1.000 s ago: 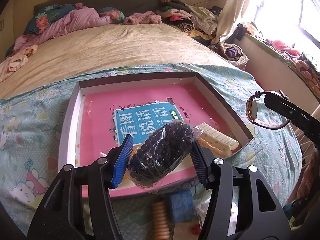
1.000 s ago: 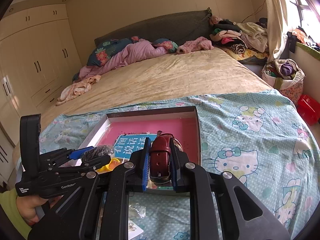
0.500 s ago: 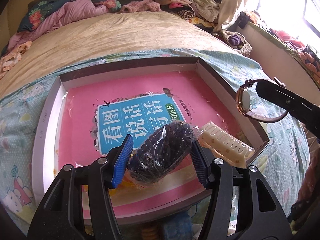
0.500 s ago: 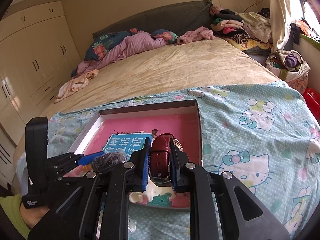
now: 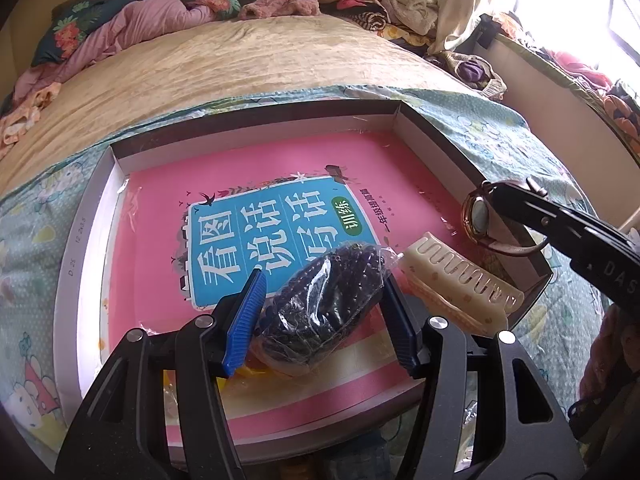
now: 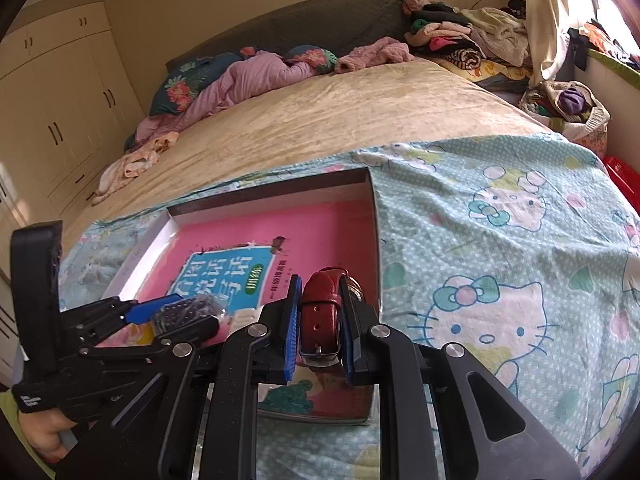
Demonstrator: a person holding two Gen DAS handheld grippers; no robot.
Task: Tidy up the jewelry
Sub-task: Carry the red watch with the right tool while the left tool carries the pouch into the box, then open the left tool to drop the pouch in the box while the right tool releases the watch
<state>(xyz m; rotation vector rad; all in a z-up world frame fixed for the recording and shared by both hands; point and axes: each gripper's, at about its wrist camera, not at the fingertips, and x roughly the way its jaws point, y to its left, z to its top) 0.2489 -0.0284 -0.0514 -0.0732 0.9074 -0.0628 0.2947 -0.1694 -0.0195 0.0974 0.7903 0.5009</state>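
bed (image 6: 340, 120) – cartoon sheet at 6 | box (image 5: 80, 240) on sheet, pink book (image 5: 256, 184) inside | left gripper (image 5: 320, 308) pinching bagged beads (image 5: 324, 304) over box | comb (image 5: 460, 276) at 3 | right gripper (image 6: 320, 328) clamping watch (image 6: 322, 312) – box's 4 o'clock edge

Watch (image 6: 324, 316) face was hidden in the right wrist view; only strap and buckle were seen. Near wall of the box (image 5: 92, 216) at 6 o'clock was covered by the left gripper (image 5: 320, 320). Items below the box edge were cut off and blurred. Beads inside the bag (image 5: 324, 312) were obscured by plastic glare. Small print on the box rim was too small to be read.
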